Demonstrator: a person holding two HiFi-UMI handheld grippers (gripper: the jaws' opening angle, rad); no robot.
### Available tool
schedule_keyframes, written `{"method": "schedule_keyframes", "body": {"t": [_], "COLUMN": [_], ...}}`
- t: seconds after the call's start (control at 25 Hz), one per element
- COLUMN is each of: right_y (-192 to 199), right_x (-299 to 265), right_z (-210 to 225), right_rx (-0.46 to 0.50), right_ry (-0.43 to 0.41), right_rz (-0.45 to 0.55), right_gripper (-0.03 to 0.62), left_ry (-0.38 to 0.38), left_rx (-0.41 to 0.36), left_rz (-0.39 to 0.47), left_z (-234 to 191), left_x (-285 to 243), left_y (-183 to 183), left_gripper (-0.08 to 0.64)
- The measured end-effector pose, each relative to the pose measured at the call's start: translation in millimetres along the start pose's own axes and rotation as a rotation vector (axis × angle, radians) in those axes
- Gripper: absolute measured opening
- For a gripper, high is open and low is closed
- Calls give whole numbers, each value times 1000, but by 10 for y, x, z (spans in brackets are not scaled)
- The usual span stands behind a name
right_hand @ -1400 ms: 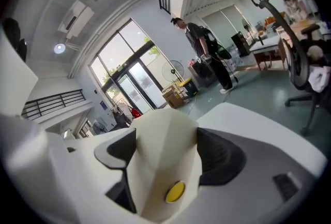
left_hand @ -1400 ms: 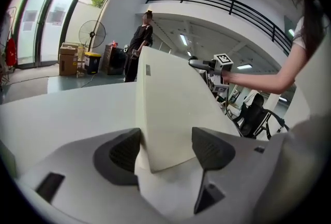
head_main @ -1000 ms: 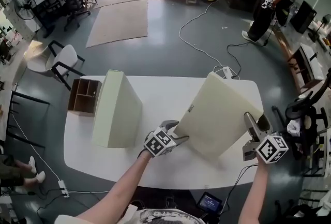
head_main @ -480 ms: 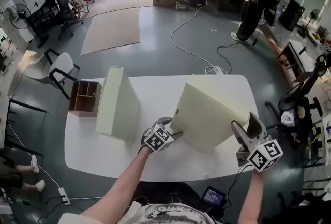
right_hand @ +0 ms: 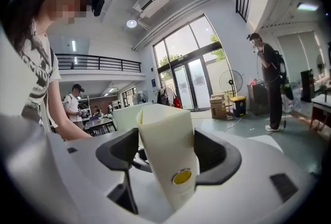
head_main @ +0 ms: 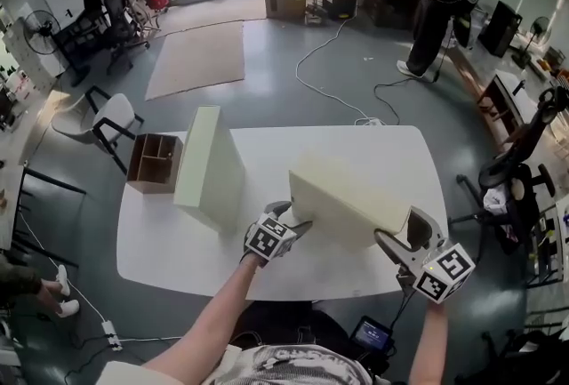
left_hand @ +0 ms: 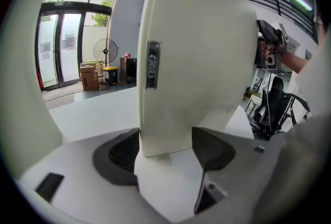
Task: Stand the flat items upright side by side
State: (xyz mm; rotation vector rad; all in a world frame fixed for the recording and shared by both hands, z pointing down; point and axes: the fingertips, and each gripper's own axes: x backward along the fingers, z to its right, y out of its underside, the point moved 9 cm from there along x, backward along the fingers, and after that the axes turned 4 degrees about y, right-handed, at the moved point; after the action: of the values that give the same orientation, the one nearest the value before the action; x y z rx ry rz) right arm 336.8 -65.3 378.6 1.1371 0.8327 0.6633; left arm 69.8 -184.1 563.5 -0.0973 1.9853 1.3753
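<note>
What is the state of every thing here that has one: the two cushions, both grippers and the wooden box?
standing cushion: upright on the table, free of both grippers.
held cushion: almost upright, gripped at both ends, apart from the standing one.
left gripper: shut on the held cushion's corner.
right gripper: shut on its other end, jaws just tightened.
wooden box: open on top, compartments look empty.

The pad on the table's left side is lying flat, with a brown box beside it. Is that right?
No. The left pad stands upright on its edge, not flat, as the head view shows. The brown box is beside it.
</note>
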Motion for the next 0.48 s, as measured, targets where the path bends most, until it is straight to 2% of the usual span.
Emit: {"method": "schedule_keyframes", "body": {"t": [0.16, 0.32, 0.4, 0.48], "right_y": [24, 132, 262, 447], "right_x": [47, 93, 97, 82], "right_z": [-78, -91, -69, -44], "right_rx": [32, 23, 22, 46], "right_ry": [-23, -50, -54, -58], "right_rz": [-5, -3, -30, -97], "right_gripper": [342, 342, 341, 341], "left_ry": [-31, -43, -43, -46], "left_rx": [44, 36, 19, 13], "left_rz": [47, 48, 43, 41], "left_z": [86, 218, 298, 360], "left_x": [151, 277, 354, 431], "left_y": [-26, 46, 83, 133], "left_gripper": [322, 313, 313, 313]}}
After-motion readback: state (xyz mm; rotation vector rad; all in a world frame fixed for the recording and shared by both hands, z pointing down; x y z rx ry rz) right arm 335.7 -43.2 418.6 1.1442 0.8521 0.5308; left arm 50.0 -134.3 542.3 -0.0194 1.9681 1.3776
